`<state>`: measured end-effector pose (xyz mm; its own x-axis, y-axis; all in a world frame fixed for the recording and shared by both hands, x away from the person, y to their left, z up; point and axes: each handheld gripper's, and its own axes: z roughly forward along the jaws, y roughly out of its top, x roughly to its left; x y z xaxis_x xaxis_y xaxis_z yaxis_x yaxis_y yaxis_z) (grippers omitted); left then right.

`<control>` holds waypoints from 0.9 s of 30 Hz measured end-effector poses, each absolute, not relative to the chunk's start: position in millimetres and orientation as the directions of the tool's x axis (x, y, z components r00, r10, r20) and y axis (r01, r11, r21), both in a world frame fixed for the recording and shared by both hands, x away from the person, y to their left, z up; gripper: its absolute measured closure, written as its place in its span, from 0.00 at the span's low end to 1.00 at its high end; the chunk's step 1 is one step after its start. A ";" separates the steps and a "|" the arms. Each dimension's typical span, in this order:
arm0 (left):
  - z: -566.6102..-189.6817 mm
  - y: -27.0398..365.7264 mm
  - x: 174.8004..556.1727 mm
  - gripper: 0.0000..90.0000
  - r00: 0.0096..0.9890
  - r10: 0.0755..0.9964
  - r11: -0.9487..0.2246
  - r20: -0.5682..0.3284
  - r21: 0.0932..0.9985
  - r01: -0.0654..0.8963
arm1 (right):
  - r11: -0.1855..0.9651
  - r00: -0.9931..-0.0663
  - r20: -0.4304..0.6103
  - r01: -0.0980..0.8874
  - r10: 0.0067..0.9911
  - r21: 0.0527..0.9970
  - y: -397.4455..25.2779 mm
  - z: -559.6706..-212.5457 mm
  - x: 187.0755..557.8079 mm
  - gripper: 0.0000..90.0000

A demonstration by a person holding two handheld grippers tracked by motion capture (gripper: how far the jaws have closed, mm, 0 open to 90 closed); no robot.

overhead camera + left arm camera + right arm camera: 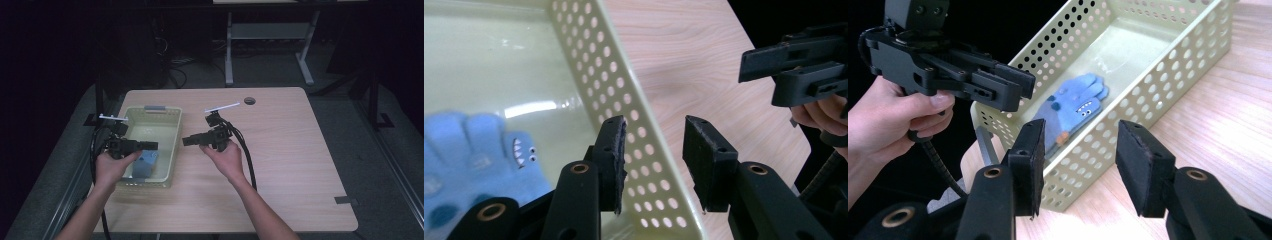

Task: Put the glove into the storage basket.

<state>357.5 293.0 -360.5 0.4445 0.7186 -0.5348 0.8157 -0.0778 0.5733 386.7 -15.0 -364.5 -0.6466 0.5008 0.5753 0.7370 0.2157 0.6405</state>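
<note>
Bench (280,150): light wood top, centre of the high view. A pale green perforated basket (172,131) stands on it at centre left of the frame.

Glove (145,164): blue, with a small face printed on it. It lies flat on the basket floor at the end nearest the person. In the right gripper view the glove (1070,110) sits mid-frame inside the basket (1168,95); in the left gripper view the glove (474,155) is at lower left, against the basket floor.

Left gripper (148,146): held over the near part of the basket, just above the glove. Its own view shows the jaws well apart, with nothing between them; the basket wall (624,110) runs behind the gap.

Right gripper (187,141): held over bare bench just right of the basket, pointing toward it. Its jaws are likewise spread wide and carry nothing. The two grippers face each other across the basket's right wall, apart.
</note>
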 end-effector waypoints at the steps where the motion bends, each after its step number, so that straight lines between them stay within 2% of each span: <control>1: -359.9 291.5 357.4 0.67 0.448 0.719 -0.081 -0.532 0.576 0.813 | 0.211 -0.643 0.580 0.740 0.501 0.638 -16.3 -364.1 386.4 0.60; 9: -358.0 280.6 358.4 0.66 0.465 0.707 -0.092 -0.533 0.582 0.808 | 0.197 -0.642 0.593 0.742 0.487 0.641 -30.2 -361.0 385.2 0.56; 27: -356.0 254.5 359.3 0.65 0.514 0.670 -0.132 -0.536 0.594 0.793 | 0.167 -0.630 0.592 0.742 0.502 0.649 -61.6 -358.5 382.4 0.55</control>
<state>359.3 254.5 -356.0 0.5136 0.6700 -0.5360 0.7931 -0.1323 0.5945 382.4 -61.6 -358.5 -0.6303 0.5023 0.5919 0.7423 0.1668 0.6489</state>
